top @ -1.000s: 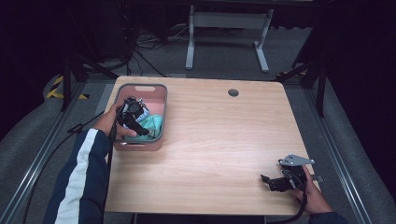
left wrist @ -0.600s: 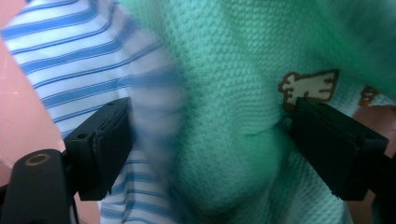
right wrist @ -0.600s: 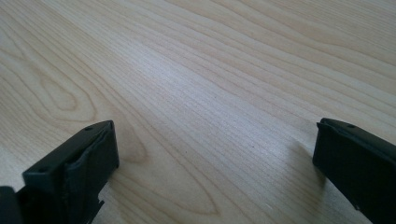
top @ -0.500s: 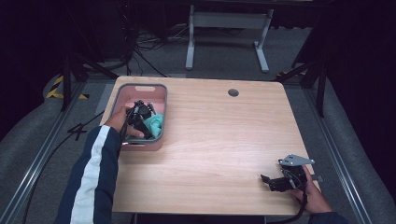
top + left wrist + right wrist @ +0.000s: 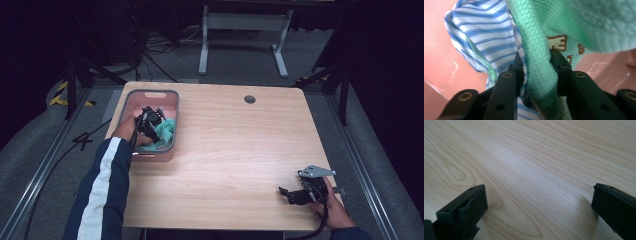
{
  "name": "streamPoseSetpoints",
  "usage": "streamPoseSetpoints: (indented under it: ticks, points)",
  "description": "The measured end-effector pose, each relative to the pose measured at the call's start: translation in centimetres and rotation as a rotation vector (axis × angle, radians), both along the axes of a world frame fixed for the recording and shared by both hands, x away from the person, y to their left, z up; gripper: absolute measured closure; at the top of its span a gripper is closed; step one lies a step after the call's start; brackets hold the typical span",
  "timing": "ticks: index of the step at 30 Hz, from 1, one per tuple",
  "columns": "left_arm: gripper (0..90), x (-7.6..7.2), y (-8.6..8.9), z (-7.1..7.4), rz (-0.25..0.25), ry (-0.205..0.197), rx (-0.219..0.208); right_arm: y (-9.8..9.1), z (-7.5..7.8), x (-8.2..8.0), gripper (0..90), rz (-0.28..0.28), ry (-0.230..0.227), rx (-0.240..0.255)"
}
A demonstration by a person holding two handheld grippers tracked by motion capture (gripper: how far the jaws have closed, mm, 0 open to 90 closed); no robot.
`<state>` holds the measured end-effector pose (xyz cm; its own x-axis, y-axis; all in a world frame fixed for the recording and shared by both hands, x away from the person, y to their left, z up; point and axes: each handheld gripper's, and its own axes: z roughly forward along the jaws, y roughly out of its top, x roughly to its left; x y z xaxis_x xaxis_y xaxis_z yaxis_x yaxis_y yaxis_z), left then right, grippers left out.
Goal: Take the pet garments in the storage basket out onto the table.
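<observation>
A pink basket (image 5: 150, 93) stands at the table's left with a green knitted cloth (image 5: 169, 131) and a blue-striped cloth (image 5: 481, 37) inside. My left gripper (image 5: 150, 120) reaches down into it. Its jaws have just been closing, and the pads now pinch a fold of the green cloth (image 5: 536, 50), with the striped cloth's edge caught against the left pad. Near the front right corner, my right gripper (image 5: 287, 194) rests low over bare wood, its jaws wide apart with nothing between them (image 5: 539, 197).
The wooden table (image 5: 240, 145) has a round cable hole (image 5: 250, 99) near its far edge. The basket's pink wall (image 5: 439, 50) rises close beside the left gripper. Dark floor, cables and a metal stand lie beyond the table.
My left forearm has swung to the right and the gripper has gone a little deeper into the basket over the cloths. The right gripper has stayed put.
</observation>
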<state>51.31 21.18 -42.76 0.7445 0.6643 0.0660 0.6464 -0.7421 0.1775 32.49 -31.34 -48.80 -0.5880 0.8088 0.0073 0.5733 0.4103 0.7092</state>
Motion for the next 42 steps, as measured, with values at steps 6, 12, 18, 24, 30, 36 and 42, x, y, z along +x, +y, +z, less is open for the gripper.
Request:
streamPoseSetpoints:
  ticks: [6, 12, 18, 24, 30, 36, 42]
  points:
    - [78.0, -0.5, 0.8, 0.7, 0.028, -0.053, -0.042, 0.0, 0.0, 0.0, 0.4, 0.0, 0.0, 0.0]
    - [78.7, -1.8, 2.4, 2.9, 0.044, -0.183, -0.114, 0.0, 0.0, 0.0, 0.4, 0.0, 0.0, 0.0]
    - [79.0, -3.3, 3.7, 5.1, 0.081, -0.284, -0.19, 0.0, 0.0, 0.0, 0.4, 0.0, -0.001, -0.001]
    - [79.1, -5.0, 4.9, 7.5, 0.102, -0.378, -0.279, 0.0, 0.0, -0.1, 0.4, -0.001, 0.0, 0.0]
    - [79.1, -6.3, 5.9, 9.2, 0.107, -0.458, -0.365, 0.0, 0.0, -0.1, 0.5, -0.001, 0.0, 0.001]
    - [79.1, -7.8, 6.3, 10.5, 0.103, -0.526, -0.395, 0.0, 0.0, -0.1, 0.5, -0.001, 0.0, 0.0]
    - [79.3, -8.5, 7.1, 11.1, 0.121, -0.557, -0.458, 0.0, 0.0, -0.1, 0.4, -0.001, 0.0, 0.001]
